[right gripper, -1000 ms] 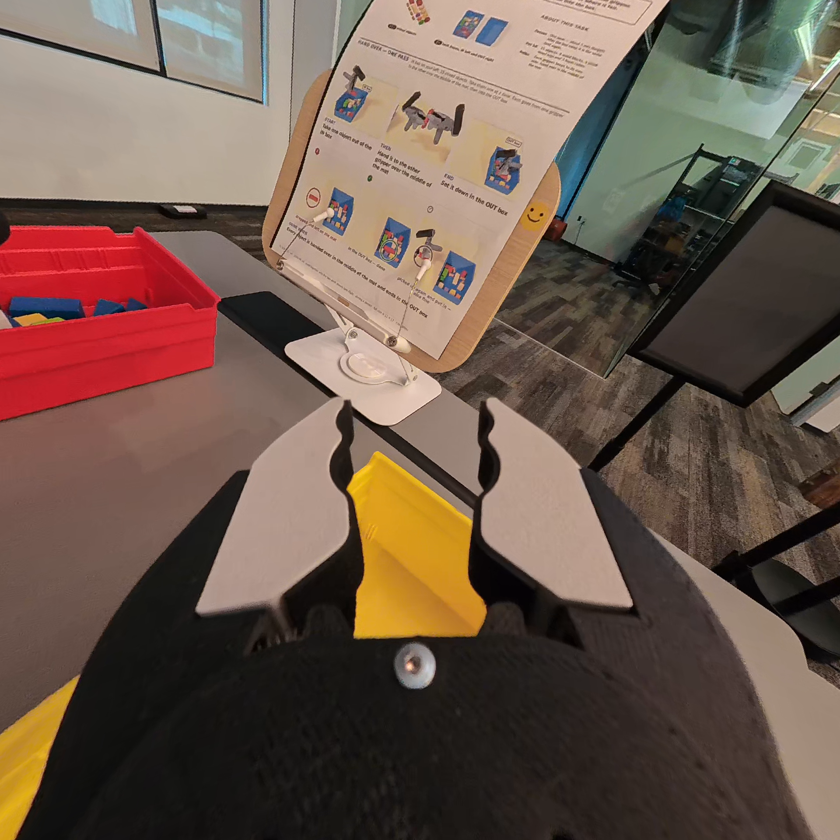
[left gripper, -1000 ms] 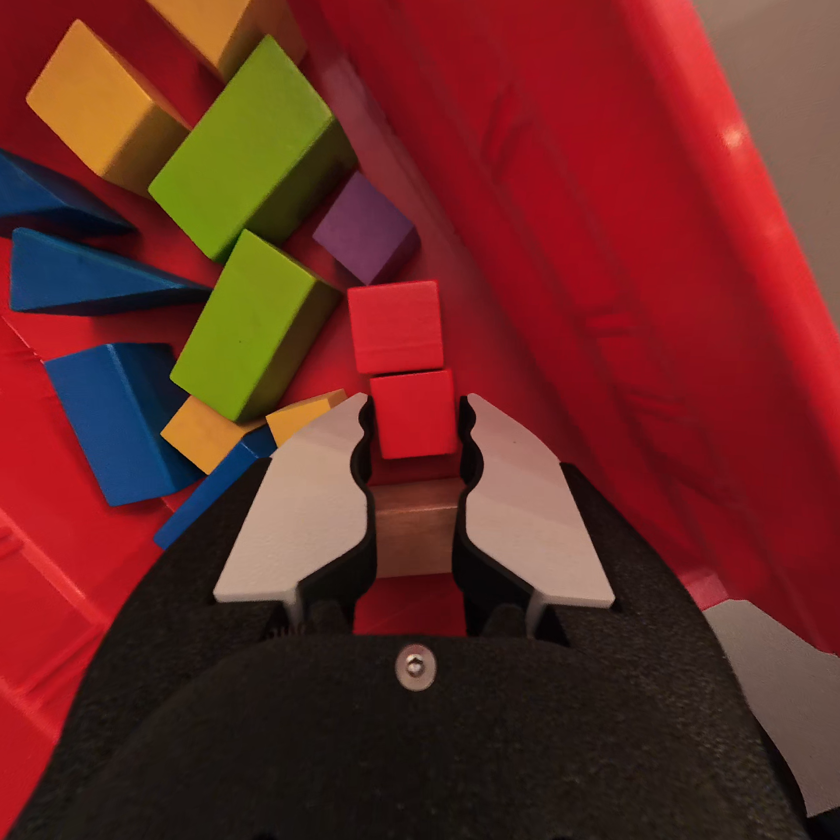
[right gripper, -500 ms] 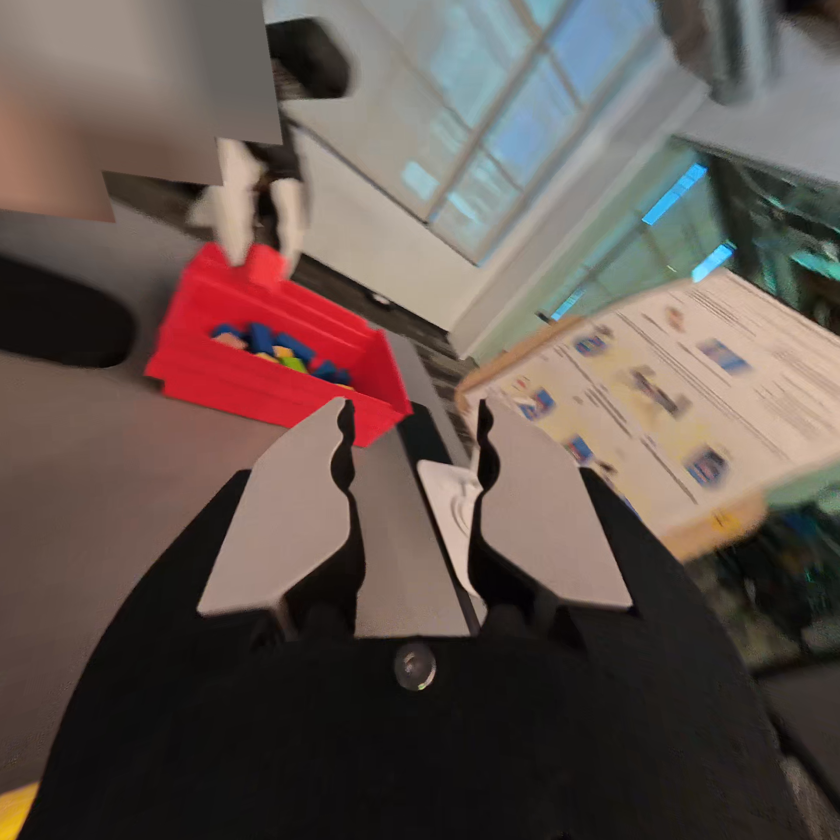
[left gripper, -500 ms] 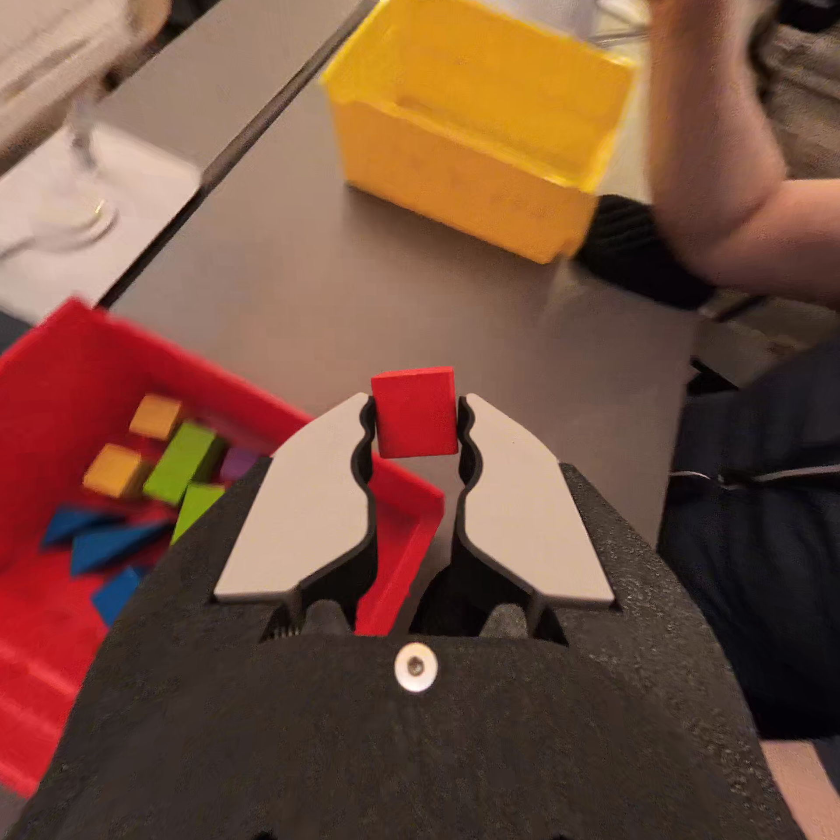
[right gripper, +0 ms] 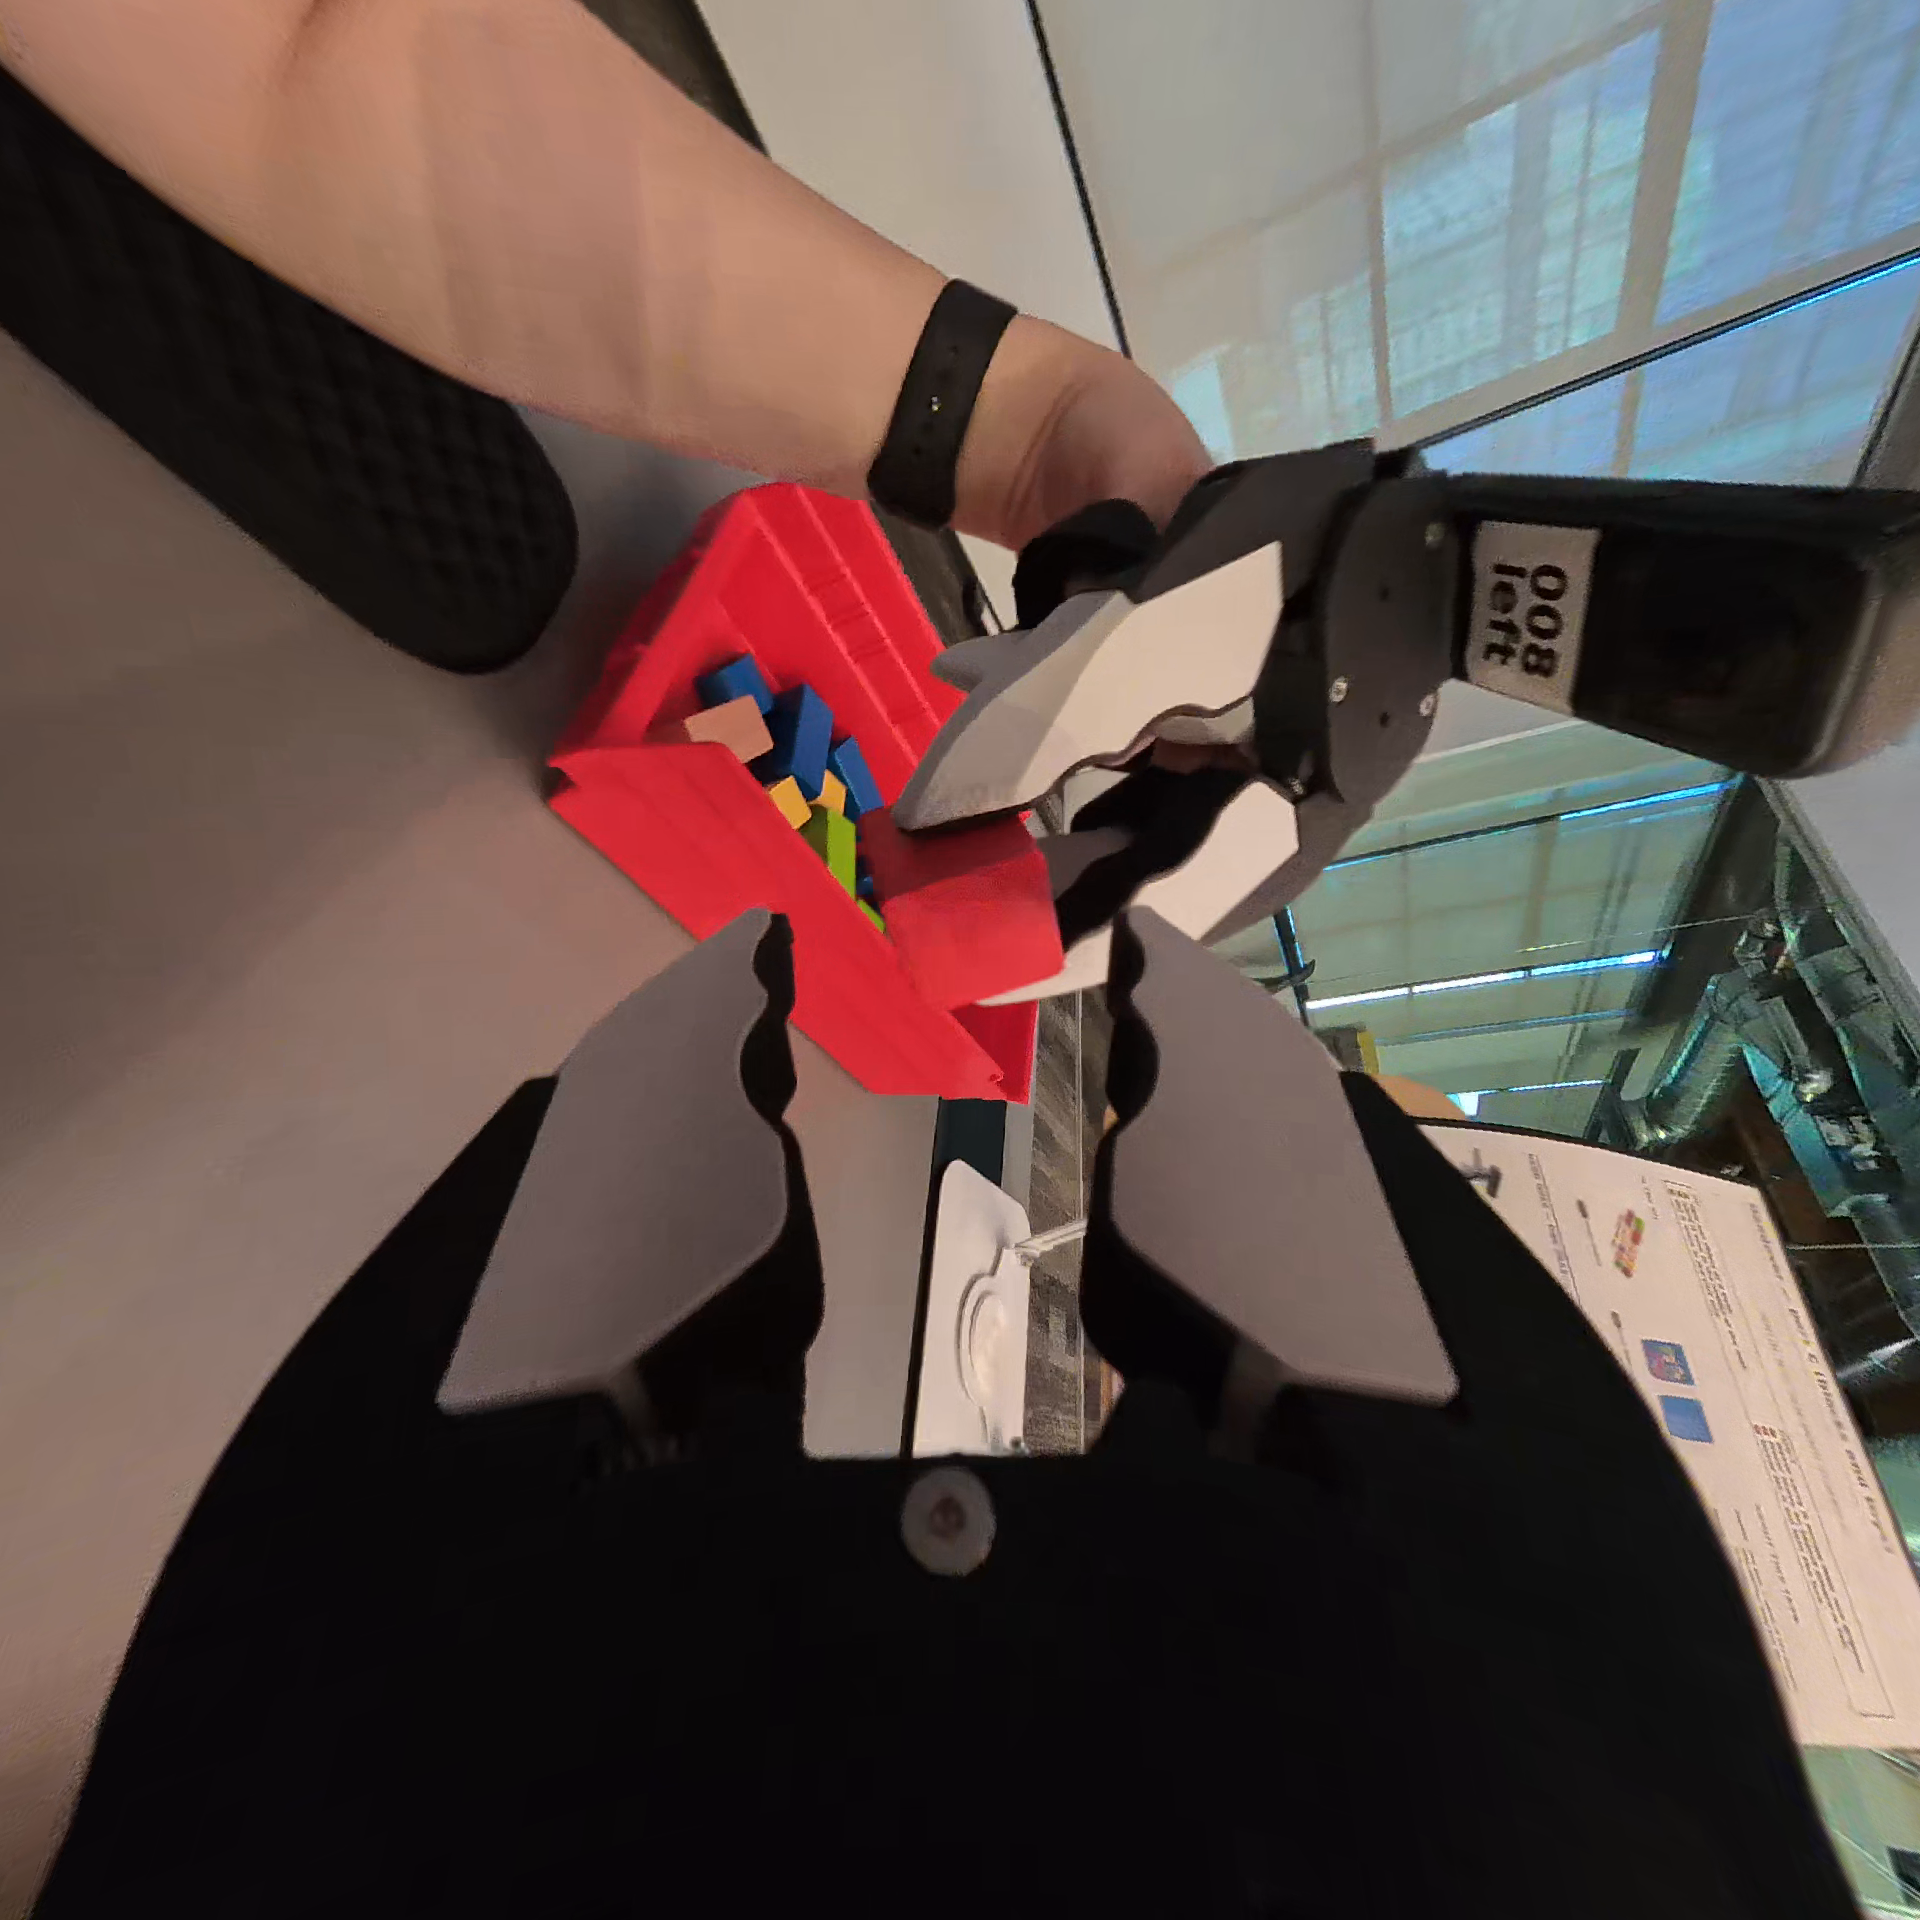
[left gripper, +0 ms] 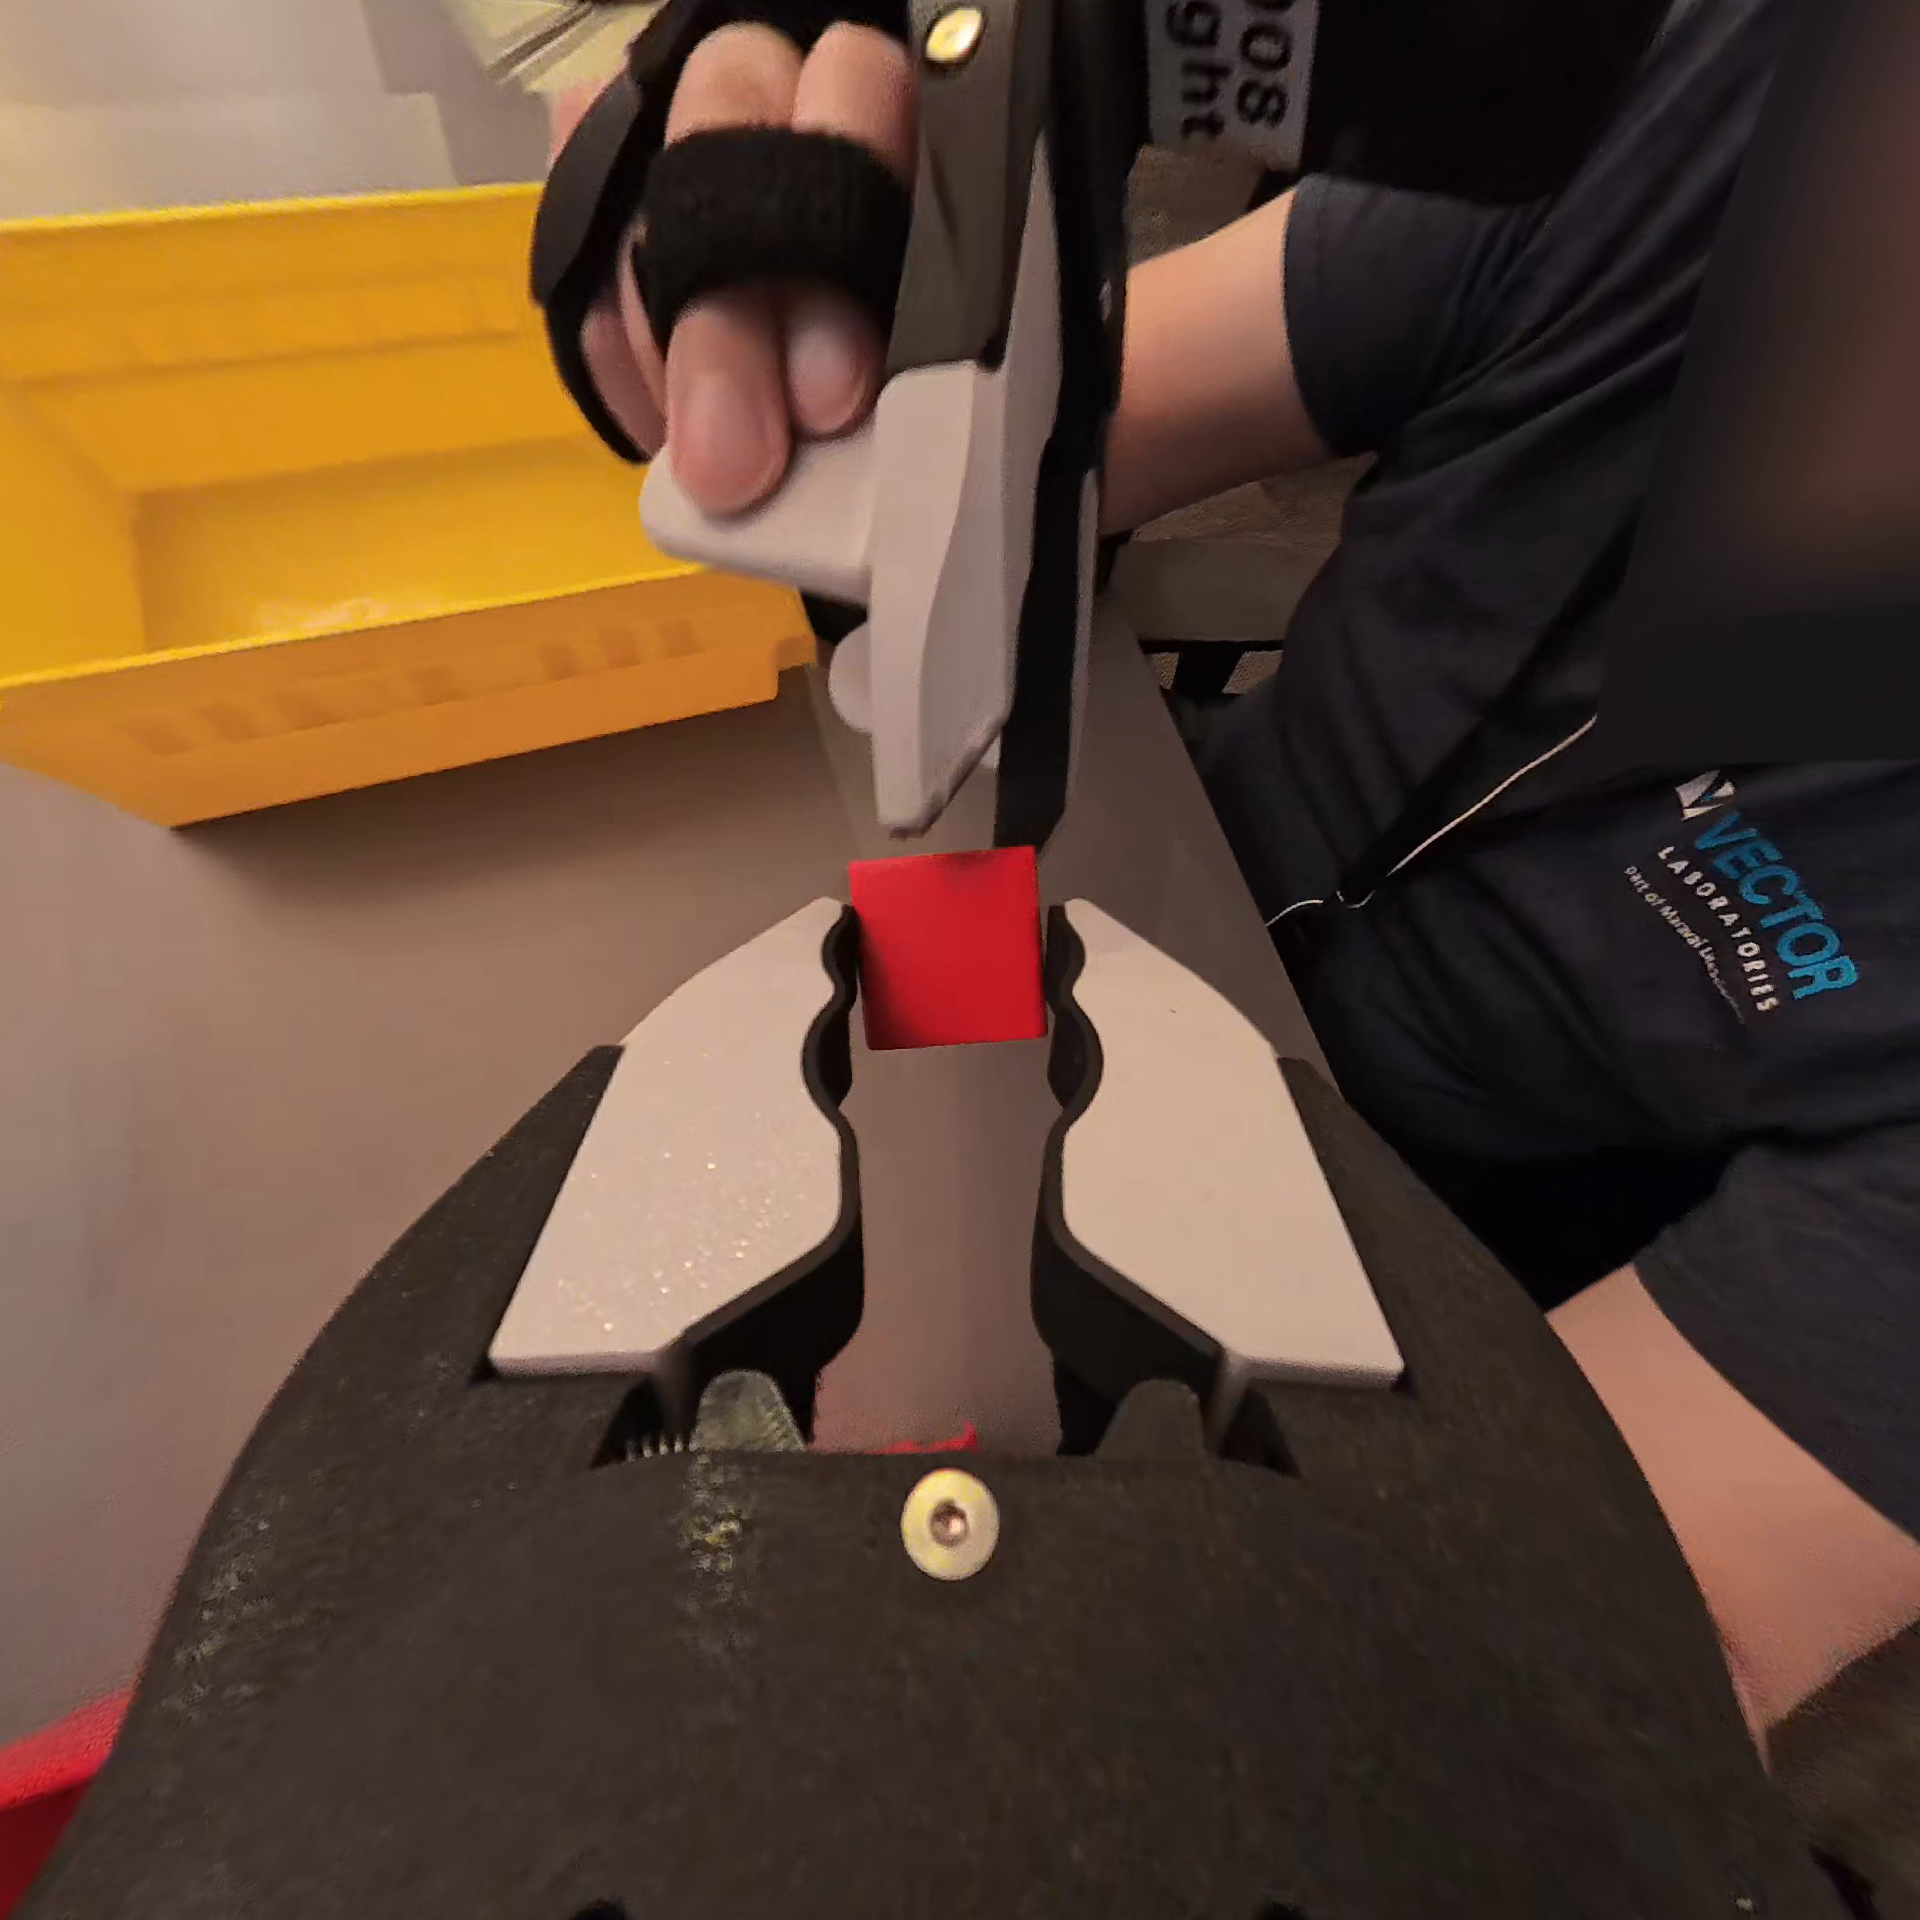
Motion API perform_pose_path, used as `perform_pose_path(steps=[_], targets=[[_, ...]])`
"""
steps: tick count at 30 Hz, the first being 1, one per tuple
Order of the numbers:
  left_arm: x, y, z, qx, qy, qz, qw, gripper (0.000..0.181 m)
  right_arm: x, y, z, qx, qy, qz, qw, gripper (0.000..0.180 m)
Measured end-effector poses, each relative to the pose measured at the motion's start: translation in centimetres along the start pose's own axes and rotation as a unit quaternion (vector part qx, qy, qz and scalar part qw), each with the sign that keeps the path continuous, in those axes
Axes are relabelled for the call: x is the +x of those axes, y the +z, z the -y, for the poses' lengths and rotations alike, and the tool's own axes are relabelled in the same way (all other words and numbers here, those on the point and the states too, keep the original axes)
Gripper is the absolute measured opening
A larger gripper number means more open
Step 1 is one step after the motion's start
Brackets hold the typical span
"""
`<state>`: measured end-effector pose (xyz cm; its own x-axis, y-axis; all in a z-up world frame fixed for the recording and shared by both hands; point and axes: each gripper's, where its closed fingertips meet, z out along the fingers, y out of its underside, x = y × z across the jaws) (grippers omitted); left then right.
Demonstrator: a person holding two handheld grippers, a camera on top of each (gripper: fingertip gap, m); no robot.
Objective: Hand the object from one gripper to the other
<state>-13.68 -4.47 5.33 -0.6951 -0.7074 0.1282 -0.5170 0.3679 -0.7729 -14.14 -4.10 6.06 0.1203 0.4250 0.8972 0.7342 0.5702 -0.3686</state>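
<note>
Left gripper point(left gripper: 948, 935) clamped on red cube point(left gripper: 948, 948) at its fingertips, held above grey table point(left gripper: 312, 1039). Right gripper point(right gripper: 940, 971) has jaws apart and empty, tips just short of the cube from 12 o'clock in the left wrist view. Yellow bin point(left gripper: 312, 665) at 10 o'clock; red bin point(right gripper: 707, 831) of blocks beyond.

Dim warm indoor light, wide-angle edge bending, slight motion blur.
</note>
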Motion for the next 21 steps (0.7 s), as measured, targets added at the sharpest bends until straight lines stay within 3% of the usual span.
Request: perform_pose_path(steps=[10,15,21], targets=[[-0.1,1.6,-1.4,0.002,-0.003,-0.041,0.999,0.034,-1.8,1.8,-1.0,-0.037,-0.046,0.017,0.998,0.037],[-0.2,2.0,-1.6,0.01,-0.002,-0.053,0.999,0.034,-2.4,1.9,-1.4,-0.059,-0.053,0.03,0.996,0.035],[-1.2,-2.4,1.5,0.118,0.049,0.055,0.99,0.039,0.9,-2.0,-4.2,-0.098,0.009,0.004,0.995,0.035]])
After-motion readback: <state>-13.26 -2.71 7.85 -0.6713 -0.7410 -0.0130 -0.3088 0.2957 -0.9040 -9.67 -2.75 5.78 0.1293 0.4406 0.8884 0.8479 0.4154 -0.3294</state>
